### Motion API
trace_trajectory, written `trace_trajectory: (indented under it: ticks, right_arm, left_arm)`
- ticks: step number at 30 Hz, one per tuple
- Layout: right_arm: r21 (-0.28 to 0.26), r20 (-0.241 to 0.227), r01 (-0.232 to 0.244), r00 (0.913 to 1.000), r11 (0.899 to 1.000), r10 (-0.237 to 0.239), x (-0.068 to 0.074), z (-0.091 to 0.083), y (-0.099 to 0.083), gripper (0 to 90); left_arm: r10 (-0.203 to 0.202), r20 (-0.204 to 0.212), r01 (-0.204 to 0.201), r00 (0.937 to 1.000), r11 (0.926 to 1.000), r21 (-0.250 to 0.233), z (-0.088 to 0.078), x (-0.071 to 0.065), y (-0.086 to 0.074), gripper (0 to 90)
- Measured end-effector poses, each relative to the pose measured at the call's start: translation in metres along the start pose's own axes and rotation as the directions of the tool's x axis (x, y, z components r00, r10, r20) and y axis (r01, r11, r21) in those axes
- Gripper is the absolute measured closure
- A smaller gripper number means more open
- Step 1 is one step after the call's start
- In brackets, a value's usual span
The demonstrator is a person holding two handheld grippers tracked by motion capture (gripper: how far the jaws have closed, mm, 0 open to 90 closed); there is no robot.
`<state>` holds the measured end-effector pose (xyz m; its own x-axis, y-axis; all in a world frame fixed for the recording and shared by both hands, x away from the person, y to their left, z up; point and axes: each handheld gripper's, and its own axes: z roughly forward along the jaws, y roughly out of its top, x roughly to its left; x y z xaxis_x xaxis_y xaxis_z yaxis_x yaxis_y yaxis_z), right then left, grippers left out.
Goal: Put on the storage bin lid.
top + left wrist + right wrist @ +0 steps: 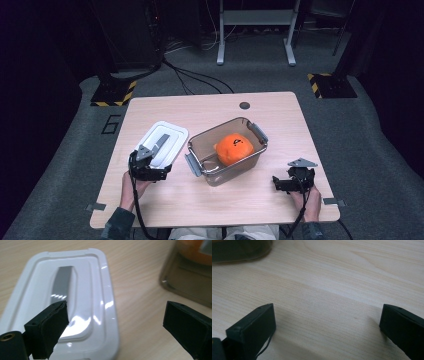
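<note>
Left gripper (116,322), jaws wide, straddles the white rectangular plastic lid's (82,290) edge; right gripper (327,325), jaws wide, at the tabletop's (260,200) four o'clock.

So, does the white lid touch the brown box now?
Apart. In the high view, a strip of bare table shows between the white lid and the brown box; the left gripper view shows this gap too.

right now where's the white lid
In the high view the lid lies flat on the table's left side, beside the box, under the left gripper.
</note>
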<state>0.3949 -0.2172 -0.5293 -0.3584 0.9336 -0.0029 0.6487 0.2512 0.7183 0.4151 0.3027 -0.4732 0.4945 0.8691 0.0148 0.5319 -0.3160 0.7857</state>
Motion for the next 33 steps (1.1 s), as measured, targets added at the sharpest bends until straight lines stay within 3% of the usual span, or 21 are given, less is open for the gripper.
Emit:
trace_trajectory:
  ticks: [6, 12, 15, 19, 23, 25, 28, 33]
  right_arm:
    - [0.0, -0.001, 0.001, 1.0, 1.0, -0.001, 0.0, 0.0, 0.0, 0.0]
    - [0.0, 0.0, 0.002, 1.0, 1.0, -0.002, 0.0, 0.0, 0.0, 0.0]
    - [0.0, 0.0, 0.001, 1.0, 1.0, -0.001, 0.0, 0.0, 0.0, 0.0]
    - [0.001, -0.004, 0.002, 1.0, 1.0, -0.002, 0.0, 0.0, 0.0, 0.0]
    - [0.001, -0.004, 0.002, 1.0, 1.0, -0.002, 0.0, 0.0, 0.0, 0.0]
    - [0.001, -0.004, 0.002, 1.0, 1.0, -0.002, 0.0, 0.0, 0.0, 0.0]
    - [0.001, -0.005, 0.002, 1.0, 1.0, -0.002, 0.0, 0.0, 0.0, 0.0]
    - [0.0, -0.004, 0.003, 1.0, 1.0, -0.003, 0.0, 0.0, 0.0, 0.0]
  left_arm:
    - [-0.024, -0.023, 0.024, 0.9995, 0.9996, 0.017, 0.01, 0.025, 0.008, 9.3]
    - [-0.039, -0.044, 0.042, 0.9983, 0.9962, 0.076, 0.035, 0.045, 0.013, 8.3]
    - [-0.046, -0.048, 0.05, 0.9978, 0.9955, 0.081, 0.046, 0.053, 0.016, 9.5]
    - [-0.049, -0.052, 0.054, 0.9974, 0.9935, 0.1, 0.057, 0.06, 0.02, 16.5]
    - [-0.061, -0.068, 0.067, 0.9958, 0.9923, 0.104, 0.064, 0.066, 0.023, 32.1]
    - [-0.049, -0.095, 0.059, 0.9942, 0.9925, 0.107, 0.068, 0.068, 0.023, 37.9]
    - [-0.071, -0.073, 0.079, 0.9948, 0.991, 0.108, 0.072, 0.072, 0.022, 42.5]
    - [-0.034, -0.067, 0.043, 0.9972, 0.9904, 0.132, 0.078, 0.072, 0.019, 47.3]
